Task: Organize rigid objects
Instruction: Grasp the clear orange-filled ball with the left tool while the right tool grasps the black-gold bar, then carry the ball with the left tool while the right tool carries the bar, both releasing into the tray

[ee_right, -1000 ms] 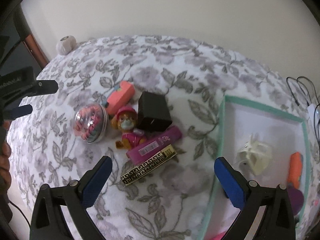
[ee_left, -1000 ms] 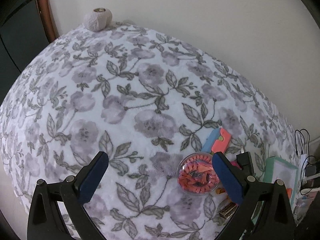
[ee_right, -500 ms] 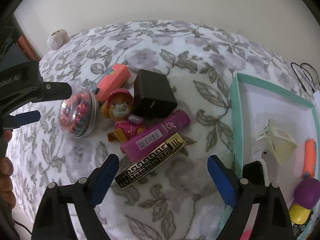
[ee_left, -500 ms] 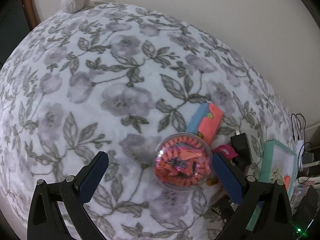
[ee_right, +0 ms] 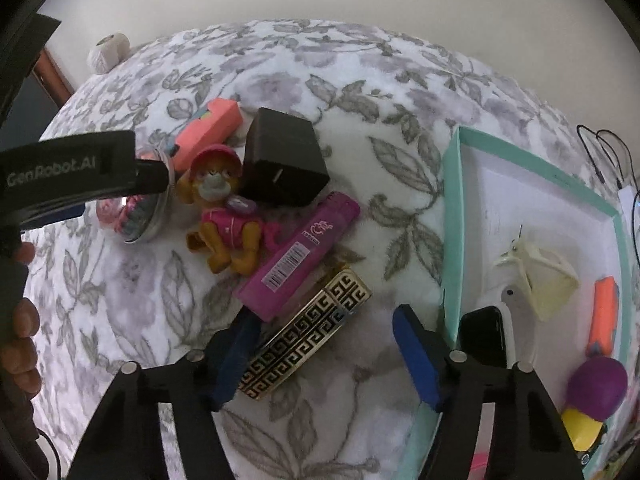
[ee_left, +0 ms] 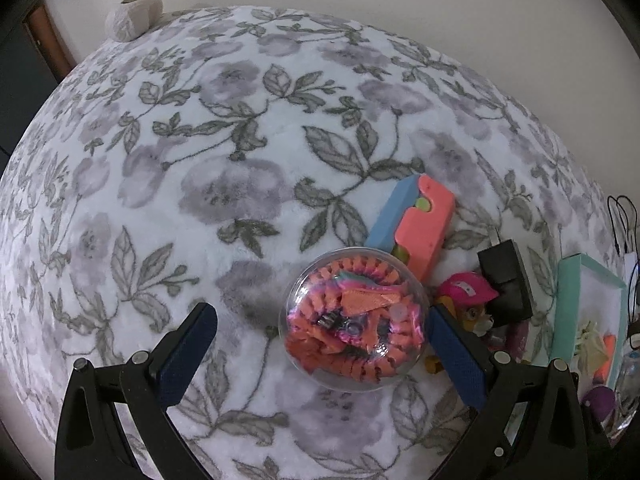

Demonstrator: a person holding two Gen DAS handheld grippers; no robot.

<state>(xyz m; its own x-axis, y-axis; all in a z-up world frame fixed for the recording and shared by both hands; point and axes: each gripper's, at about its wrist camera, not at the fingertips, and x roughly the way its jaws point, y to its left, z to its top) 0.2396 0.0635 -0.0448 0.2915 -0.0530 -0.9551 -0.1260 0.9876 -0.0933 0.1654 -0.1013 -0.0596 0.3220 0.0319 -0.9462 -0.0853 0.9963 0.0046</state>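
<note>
A clear ball [ee_left: 354, 318] holding an orange toy lies on the floral cloth, between the open fingers of my left gripper [ee_left: 320, 354], close to the right finger. It also shows in the right wrist view [ee_right: 140, 216] behind the left gripper's arm. My right gripper [ee_right: 326, 354] is open and low over a gold-patterned black lighter [ee_right: 306, 330], which lies between its fingers beside a purple lighter [ee_right: 298, 254]. A toy dog figure [ee_right: 224, 210], a black charger [ee_right: 282, 162] and a pink-and-blue block [ee_right: 208, 130] lie nearby.
A teal-rimmed box [ee_right: 450, 216] on the right holds a cream clip [ee_right: 540, 276], an orange piece [ee_right: 604, 316], a purple-and-yellow toy [ee_right: 592, 396] and other items. A yarn ball [ee_left: 132, 20] sits at the far left corner. Cables [ee_right: 612, 160] hang at the right.
Both grippers moved forward and down. The left now has the clear ball between its fingers; the right has closed in over the gold-patterned lighter and its fingers stand narrower.
</note>
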